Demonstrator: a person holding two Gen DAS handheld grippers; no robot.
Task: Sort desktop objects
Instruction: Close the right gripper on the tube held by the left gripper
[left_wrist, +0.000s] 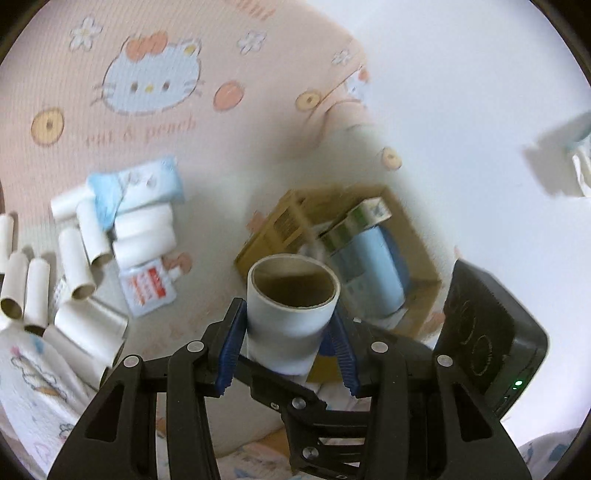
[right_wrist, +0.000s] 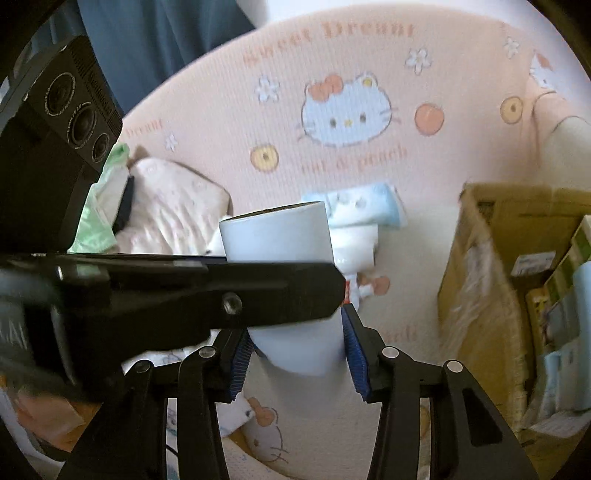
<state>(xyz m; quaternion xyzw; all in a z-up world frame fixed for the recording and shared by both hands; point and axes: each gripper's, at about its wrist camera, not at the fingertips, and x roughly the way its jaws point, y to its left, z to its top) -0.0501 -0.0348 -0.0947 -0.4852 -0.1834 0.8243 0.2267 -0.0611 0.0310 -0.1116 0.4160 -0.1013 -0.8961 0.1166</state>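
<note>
Left wrist view: a white cardboard tube (left_wrist: 293, 302) is clamped upright in the left claw (left_wrist: 288, 349), lifted above the cardboard box (left_wrist: 421, 236)'s near edge. A second tube (right_wrist: 284, 280) is pinched by the right claw (right_wrist: 299, 360), the box's rim just to its right.

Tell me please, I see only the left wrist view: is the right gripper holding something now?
Observer: Yes. The right gripper has a white tube between its blue pads, and both pads lie against it.
Operator: Is anything in front of that tube?
Observer: One black finger of the left gripper crosses it sideways and hides its middle.
Operator: What lies further left, behind?
Observer: A crumpled green and white bag beside a pale cloth.
</note>
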